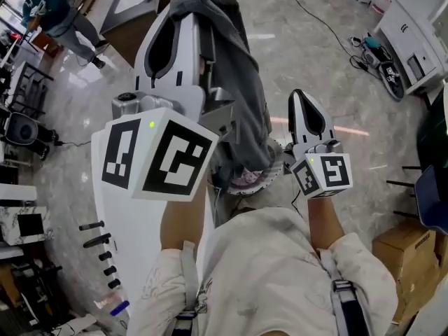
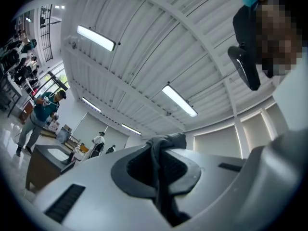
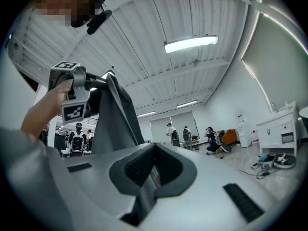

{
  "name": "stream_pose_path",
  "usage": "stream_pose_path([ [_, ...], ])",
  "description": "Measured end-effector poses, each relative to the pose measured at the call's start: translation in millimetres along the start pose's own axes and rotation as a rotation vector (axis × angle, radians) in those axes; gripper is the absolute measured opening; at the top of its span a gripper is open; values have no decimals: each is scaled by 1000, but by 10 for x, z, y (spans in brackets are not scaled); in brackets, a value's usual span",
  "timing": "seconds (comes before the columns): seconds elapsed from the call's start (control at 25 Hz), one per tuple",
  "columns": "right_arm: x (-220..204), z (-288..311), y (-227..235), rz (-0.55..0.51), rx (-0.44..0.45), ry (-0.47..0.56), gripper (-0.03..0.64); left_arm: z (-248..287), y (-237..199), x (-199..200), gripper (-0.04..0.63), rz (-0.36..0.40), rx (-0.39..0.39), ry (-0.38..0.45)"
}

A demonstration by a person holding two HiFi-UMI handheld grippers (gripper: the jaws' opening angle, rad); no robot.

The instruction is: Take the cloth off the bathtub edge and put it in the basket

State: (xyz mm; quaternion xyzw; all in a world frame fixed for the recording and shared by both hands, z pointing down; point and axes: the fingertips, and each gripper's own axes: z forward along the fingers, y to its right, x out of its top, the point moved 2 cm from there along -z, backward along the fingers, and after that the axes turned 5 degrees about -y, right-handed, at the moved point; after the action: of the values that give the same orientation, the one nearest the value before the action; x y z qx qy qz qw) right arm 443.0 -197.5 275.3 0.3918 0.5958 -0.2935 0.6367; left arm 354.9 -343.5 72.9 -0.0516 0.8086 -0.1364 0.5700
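Two hand-held grippers, head view: the left hand-held gripper [image 1: 187,30] is raised at left, with its marker cube close to the camera. The right hand-held gripper [image 1: 299,98] is lower and to the right, and the two are apart.
Cloth, head view: the grey cloth [image 1: 234,82] is draped over the left jaws and hangs in a long fold between the two grippers, above the floor [image 1: 301,40].
Under the cloth, head view: a round rim [image 1: 274,165] shows at the cloth's lower end, mostly hidden.
Surroundings, head view: a cardboard box [image 1: 406,247] sits at lower right and a person in teal [image 1: 56,12] stands at top left.
Left hand-held gripper, left gripper view: the jaws [image 2: 155,153] are pressed together and pinch the cloth [image 2: 166,186], which bunches above the tips and runs down between the pads.
Background, left gripper view: ceiling lights, and the person in teal [image 2: 45,109] at far left.
Right hand-held gripper, right gripper view: the jaws [image 3: 155,148] are pressed together with nothing visible between them.
Cloth, right gripper view: it hangs [image 3: 113,124] from the left hand-held gripper [image 3: 108,81] at upper left, clear of the right jaws.
Background, right gripper view: several people [image 3: 187,136] stand far off.
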Motion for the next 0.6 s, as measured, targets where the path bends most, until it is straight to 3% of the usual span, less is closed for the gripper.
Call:
stream_pose_path([
  [0.32, -163, -1, 66, 16, -16, -19, -12, -526, -291, -1206, 12, -12, 19, -242],
  [0.6, -359, -16, 111, 25, -32, -61, -12, -1149, -608, -2345, 12, -29, 96, -494],
])
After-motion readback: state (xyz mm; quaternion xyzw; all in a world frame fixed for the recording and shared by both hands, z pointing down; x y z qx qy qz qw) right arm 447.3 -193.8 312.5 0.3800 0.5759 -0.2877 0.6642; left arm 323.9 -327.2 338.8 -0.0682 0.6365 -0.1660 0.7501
